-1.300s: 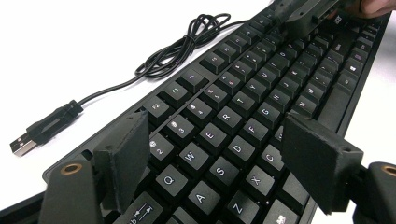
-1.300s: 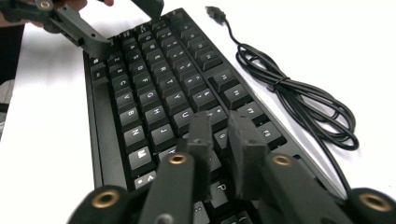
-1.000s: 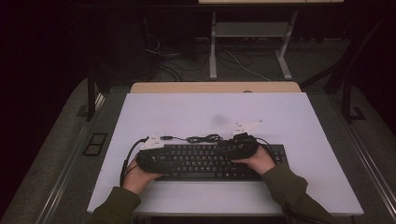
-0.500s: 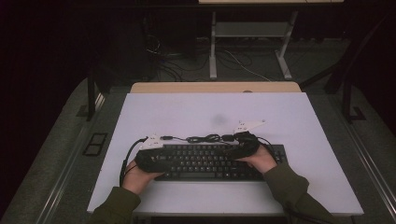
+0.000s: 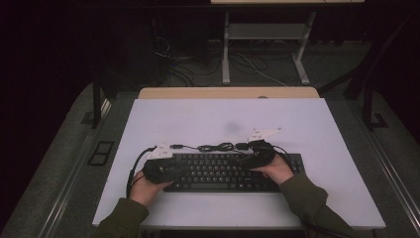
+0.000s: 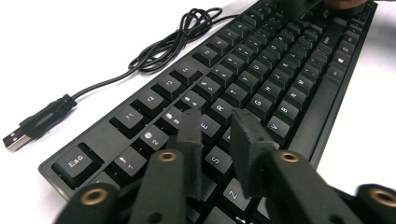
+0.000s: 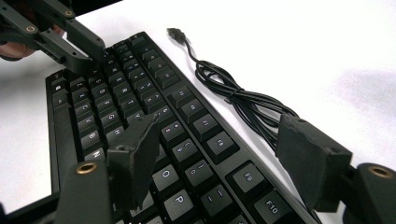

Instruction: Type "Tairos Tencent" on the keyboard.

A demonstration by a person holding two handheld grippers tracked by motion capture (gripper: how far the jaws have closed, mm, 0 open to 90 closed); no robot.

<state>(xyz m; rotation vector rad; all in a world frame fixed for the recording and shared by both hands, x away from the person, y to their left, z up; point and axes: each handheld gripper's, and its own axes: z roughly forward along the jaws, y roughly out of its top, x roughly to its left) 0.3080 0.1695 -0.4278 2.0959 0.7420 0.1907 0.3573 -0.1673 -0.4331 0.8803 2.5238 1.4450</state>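
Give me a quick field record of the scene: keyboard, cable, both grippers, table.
keyboard: black keyboard lying flat near the table's front edge
cable: its black cable bunched on the table just behind the keyboard, USB plug loose, plugged into nothing
left gripper: left gripper over the left-hand letter keys, jaws have just been closing, narrow gap, nothing between them
right gripper: right gripper over the right-hand keys, jaws wide apart, have just been opening, nothing held
table: white table
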